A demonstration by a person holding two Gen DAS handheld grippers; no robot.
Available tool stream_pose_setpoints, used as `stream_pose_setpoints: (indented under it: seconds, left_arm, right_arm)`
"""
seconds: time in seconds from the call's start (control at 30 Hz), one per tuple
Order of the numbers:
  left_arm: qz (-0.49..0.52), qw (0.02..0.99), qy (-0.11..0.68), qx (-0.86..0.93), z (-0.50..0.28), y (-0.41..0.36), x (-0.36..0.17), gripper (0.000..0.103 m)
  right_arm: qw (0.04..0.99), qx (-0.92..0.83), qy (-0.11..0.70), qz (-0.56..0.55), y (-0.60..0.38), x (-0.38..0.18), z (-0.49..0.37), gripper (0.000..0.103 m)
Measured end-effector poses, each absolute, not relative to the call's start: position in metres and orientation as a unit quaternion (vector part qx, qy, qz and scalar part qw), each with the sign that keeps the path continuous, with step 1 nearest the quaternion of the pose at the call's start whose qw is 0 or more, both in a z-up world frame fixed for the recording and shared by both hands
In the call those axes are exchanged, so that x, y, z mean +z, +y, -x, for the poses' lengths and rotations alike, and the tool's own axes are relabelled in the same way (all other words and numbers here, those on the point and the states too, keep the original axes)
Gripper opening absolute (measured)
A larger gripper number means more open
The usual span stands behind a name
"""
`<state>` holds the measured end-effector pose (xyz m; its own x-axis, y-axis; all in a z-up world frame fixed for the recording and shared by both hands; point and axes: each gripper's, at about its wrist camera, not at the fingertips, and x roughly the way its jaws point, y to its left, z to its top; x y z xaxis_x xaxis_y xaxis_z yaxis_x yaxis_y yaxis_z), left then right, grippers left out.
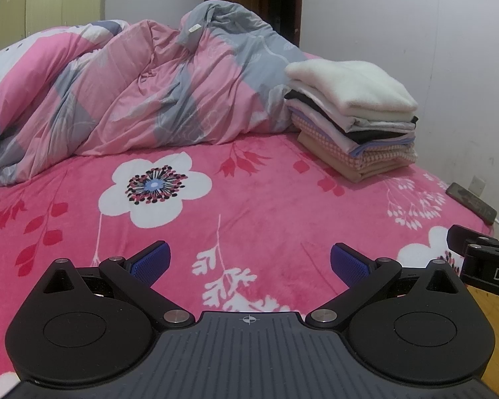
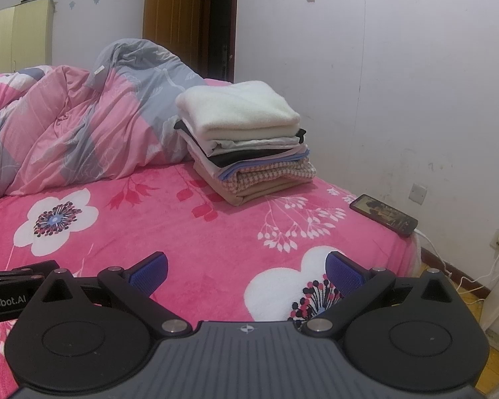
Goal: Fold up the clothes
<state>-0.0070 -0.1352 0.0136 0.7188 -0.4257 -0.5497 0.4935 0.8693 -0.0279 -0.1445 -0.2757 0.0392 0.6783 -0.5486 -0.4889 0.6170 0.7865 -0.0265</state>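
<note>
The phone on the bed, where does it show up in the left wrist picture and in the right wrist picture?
Left wrist view: the phone lies at the far right, at the bed's edge, seen at a slant.
Right wrist view: the phone lies right of centre at the bed's edge by the wall, its screen lit.
Shared landmark: the stack of folded clothes, up-left of the phone in both.
</note>
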Motion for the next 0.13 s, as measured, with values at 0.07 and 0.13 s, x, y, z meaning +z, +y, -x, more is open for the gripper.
stream_pose_setpoints:
  seconds: [0.07, 0.13]
  left_arm:
    - [-0.06, 0.925, 0.281, -0.249, 0.0062, -0.1351, 0.0139, 0.103]
    - [-0.06, 0.925, 0.281, -0.249, 0.0058, -0.1346, 0.0136, 0.103]
  right_arm:
    - [0.913, -0.319, 0.243, -0.07, -0.2755, 0.039, 0.1446, 0.103]
    - [0.913, -0.319, 0.244, -0.071, -0.2762, 0.0389, 0.1442, 0.103]
